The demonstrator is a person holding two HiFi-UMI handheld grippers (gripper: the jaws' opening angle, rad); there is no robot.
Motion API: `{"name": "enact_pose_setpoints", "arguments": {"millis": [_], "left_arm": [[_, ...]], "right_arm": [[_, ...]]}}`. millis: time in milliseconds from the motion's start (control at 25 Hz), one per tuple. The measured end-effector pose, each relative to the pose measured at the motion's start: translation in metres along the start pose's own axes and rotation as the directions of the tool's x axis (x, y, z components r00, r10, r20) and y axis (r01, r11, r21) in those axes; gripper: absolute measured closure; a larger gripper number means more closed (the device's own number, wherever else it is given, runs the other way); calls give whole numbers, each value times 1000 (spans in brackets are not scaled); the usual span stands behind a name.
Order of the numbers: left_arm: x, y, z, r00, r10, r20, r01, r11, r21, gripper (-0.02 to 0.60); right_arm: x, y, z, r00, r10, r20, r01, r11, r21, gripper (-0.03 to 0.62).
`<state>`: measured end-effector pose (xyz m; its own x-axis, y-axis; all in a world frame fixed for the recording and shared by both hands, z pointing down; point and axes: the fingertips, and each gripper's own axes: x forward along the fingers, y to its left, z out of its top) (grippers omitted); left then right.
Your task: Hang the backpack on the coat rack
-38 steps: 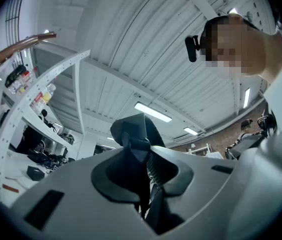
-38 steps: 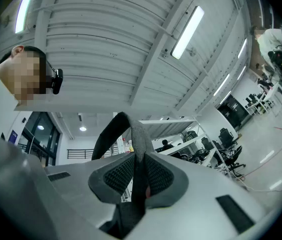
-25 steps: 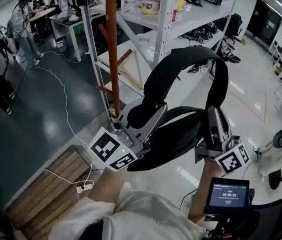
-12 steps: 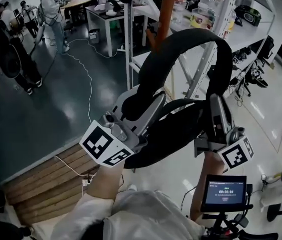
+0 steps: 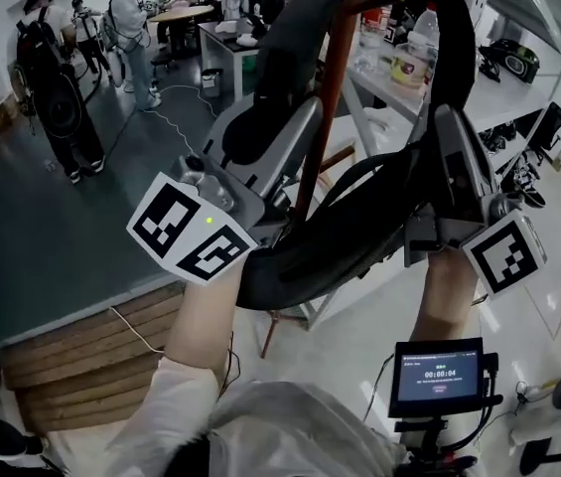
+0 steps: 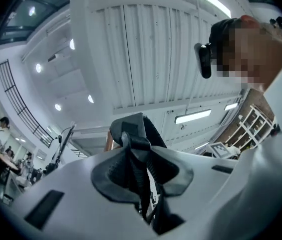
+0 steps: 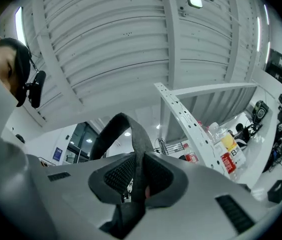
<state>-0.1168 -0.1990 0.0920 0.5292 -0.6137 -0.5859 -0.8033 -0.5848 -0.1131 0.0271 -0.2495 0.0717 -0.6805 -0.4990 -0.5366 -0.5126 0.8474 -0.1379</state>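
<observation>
Backpack (image 5: 335,256) lifted higher, top cropped; left claw (image 6: 140,170) and right claw (image 7: 140,178) clamp its straps (image 5: 454,38).

The black backpack (image 5: 359,238) is up in the air, body sagging low, its strap (image 5: 456,38) arched high overhead. The brown rack (image 5: 334,79) pole stands upright, showing through that loop.

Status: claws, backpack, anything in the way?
Left claw shut on backpack strap, right claw likewise. Backpack up against coat rack pole, hooking unclear. Shelving close behind.
</observation>
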Motion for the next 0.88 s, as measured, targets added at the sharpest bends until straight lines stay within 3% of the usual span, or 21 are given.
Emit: {"name": "enact_pose_setpoints", "arguments": {"millis": [240,520,680,880], "left_arm": [[32,29,-16,999,31,-39,-30,999,15,503],[32,50,-57,989,64,-136,-71,996,-46,503],[27,58,-85,978,92,-188,-101,994,-42,503],[25,52,-117,967,80,-240,-83,997,-1,503]], "right_arm": [[38,-23,-1,1000,16,-21,-16,999,40,524],[46,-46,-40,994,-21,-111,34,992,119,525],[45,-49,-62,990,-26,-141,47,989,141,523],[35,-49,-79,987,-79,-140,88,994,59,523]]}}
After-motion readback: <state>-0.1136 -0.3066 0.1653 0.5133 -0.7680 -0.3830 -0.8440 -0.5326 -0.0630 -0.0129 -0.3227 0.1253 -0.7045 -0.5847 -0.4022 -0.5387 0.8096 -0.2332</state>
